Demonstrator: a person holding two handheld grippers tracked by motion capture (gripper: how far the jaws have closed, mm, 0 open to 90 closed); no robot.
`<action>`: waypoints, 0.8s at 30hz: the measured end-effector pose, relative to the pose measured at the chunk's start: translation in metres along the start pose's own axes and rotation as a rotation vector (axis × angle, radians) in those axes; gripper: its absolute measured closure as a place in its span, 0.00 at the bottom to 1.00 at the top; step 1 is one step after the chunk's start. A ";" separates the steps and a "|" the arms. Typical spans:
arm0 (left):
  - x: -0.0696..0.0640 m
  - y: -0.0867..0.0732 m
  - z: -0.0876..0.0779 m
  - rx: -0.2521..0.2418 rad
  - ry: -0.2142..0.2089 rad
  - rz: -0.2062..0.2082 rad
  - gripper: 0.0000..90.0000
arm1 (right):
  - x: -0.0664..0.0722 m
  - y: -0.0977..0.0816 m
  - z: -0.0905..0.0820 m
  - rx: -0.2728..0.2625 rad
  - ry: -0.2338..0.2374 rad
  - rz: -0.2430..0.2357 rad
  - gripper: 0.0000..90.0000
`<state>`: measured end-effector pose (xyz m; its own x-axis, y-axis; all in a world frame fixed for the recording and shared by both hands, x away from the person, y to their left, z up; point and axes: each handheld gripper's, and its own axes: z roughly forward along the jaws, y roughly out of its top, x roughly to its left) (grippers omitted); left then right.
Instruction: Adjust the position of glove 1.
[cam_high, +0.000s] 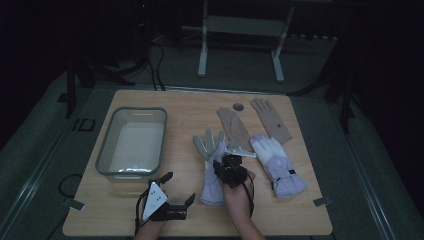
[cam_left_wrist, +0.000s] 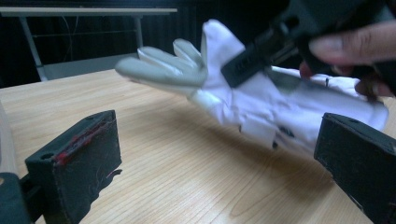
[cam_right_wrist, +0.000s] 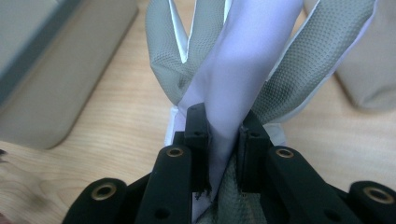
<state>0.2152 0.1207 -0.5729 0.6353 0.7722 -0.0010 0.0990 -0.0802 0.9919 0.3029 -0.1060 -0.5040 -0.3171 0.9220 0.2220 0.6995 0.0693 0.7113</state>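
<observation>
Nearest the person, the left gripper (cam_high: 172, 192) is resting low on the light wooden table (cam_high: 180, 120) with its black jaws spread wide and nothing between them. Just beyond it, the right gripper (cam_right_wrist: 223, 140) is pinching a fold of the white and lilac padded winter glove with grey textured fingers (cam_right_wrist: 261, 65), its jaws pressed close on the fabric near the palm. In the left gripper view that glove (cam_left_wrist: 243, 93) is hanging partly off the tabletop, fingers drooping, so it is looking soft, light and floppy; a pinch at the palm or cuff is probably gripping better than one at a limp fingertip, and the smooth shell may be slipping a little. To the right its matching glove (cam_high: 277, 165) is lying flat. Farther back, two tan knitted gloves (cam_high: 252, 122) are lying side by side, and at the left a grey-rimmed translucent plastic tub (cam_high: 132, 142) is standing
</observation>
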 end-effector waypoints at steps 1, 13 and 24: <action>0.000 0.000 0.000 0.001 0.000 0.000 0.01 | -0.001 -0.003 0.003 0.006 -0.003 0.004 0.87; 0.001 0.000 0.001 0.005 -0.005 -0.002 0.01 | -0.014 -0.026 0.034 0.020 0.000 0.063 0.75; 0.002 0.001 0.000 0.002 -0.007 -0.002 0.01 | -0.022 -0.007 0.019 -0.013 0.040 0.001 0.42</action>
<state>0.2163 0.1222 -0.5720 0.6401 0.7683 -0.0038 0.1019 -0.0799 0.9916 0.3174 -0.1197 -0.5266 -0.3417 0.9062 0.2492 0.6917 0.0630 0.7195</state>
